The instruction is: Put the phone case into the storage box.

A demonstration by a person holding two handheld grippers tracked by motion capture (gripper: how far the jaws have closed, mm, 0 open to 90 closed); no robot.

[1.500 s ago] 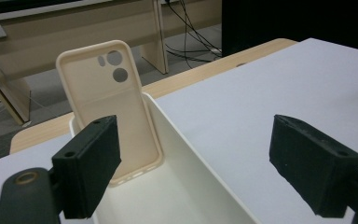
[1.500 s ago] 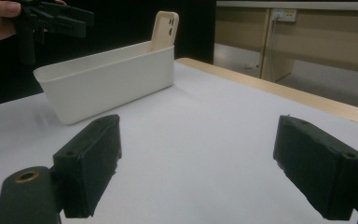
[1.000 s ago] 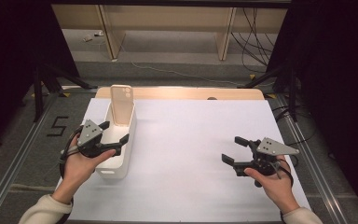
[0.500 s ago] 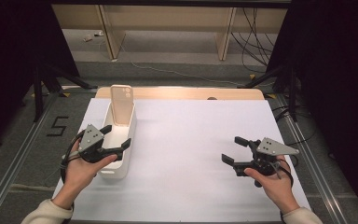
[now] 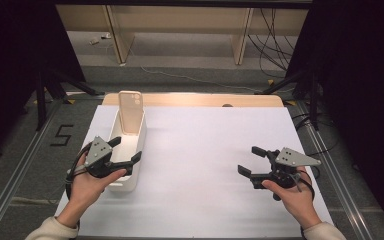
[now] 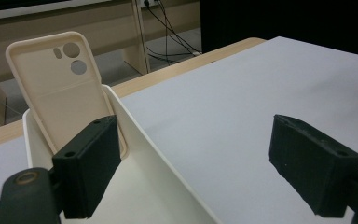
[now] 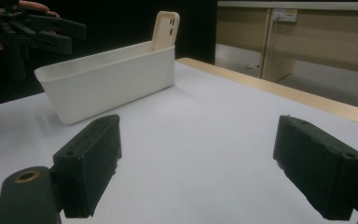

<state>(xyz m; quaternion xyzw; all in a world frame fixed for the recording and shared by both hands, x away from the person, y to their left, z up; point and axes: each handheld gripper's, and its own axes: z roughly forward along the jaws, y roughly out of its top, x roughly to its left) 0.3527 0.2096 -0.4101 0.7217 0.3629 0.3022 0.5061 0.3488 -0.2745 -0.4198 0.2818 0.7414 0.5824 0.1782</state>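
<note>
Left gripper view: phone case [image 6: 65, 93] cutouts clear; high view, seemingly blurred.

phone case [image 5: 130, 112]: 1 | white bin [image 5: 130, 165]: 1 | hand-held gripper: 2 — left [image 5: 126, 150], right [image 5: 247, 161]

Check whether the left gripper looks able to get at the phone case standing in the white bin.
Probably yes. The left gripper hangs open over the white bin, and the phone case leans at its far end with nothing between them.
</note>
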